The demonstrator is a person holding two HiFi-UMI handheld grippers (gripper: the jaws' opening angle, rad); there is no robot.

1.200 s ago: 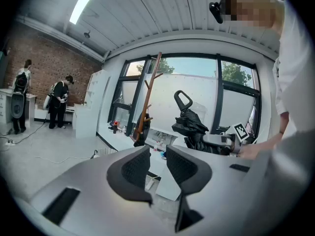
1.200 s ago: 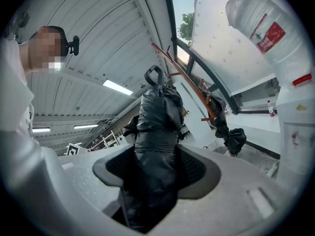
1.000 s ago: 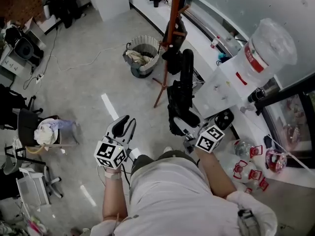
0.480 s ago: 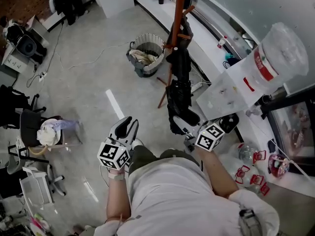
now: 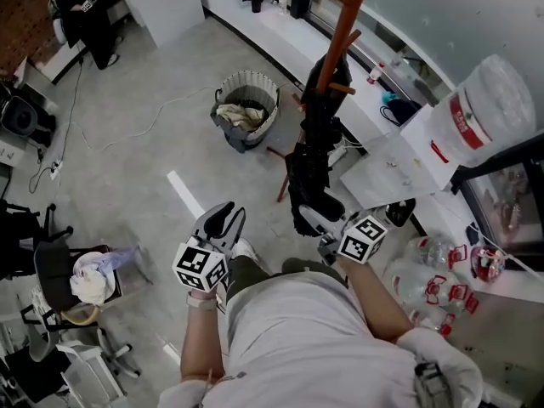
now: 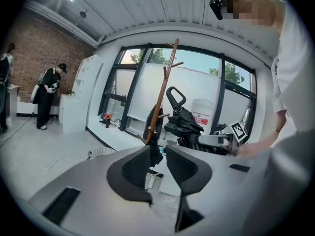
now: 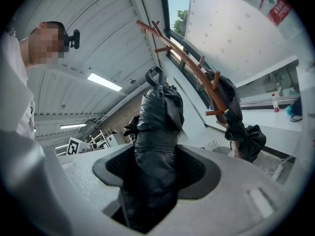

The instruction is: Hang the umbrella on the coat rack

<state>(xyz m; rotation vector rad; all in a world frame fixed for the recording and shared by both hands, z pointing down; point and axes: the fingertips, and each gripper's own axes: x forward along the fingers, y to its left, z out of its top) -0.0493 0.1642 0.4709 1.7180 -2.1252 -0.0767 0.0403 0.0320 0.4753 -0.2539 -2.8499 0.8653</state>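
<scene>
A folded black umbrella (image 5: 309,172) stands upright in front of me, its hooked handle (image 7: 155,76) on top. My right gripper (image 5: 314,217) is shut on its lower part, and the black fabric (image 7: 156,132) fills the space between the jaws. The brown wooden coat rack (image 5: 347,19) rises just beyond the umbrella, with pegs (image 7: 215,112) and a dark item (image 7: 243,132) hanging on it. My left gripper (image 5: 223,215) hovers to the left at waist height, open, with nothing between its pads (image 6: 135,168). From the left gripper view the umbrella (image 6: 184,123) stands just right of the rack pole (image 6: 162,90).
A waste basket (image 5: 246,107) with rubbish stands left of the rack's feet. A water dispenser with a big bottle (image 5: 480,100) and a white counter (image 5: 387,164) lie to the right. Chairs (image 5: 59,266) and floor cables are at the far left. Two people (image 6: 49,92) stand far off.
The head view has moved towards the rack, which now leans in from the upper right. The umbrella stays in the right gripper, close under the pegs. Left gripper keeps its place.
</scene>
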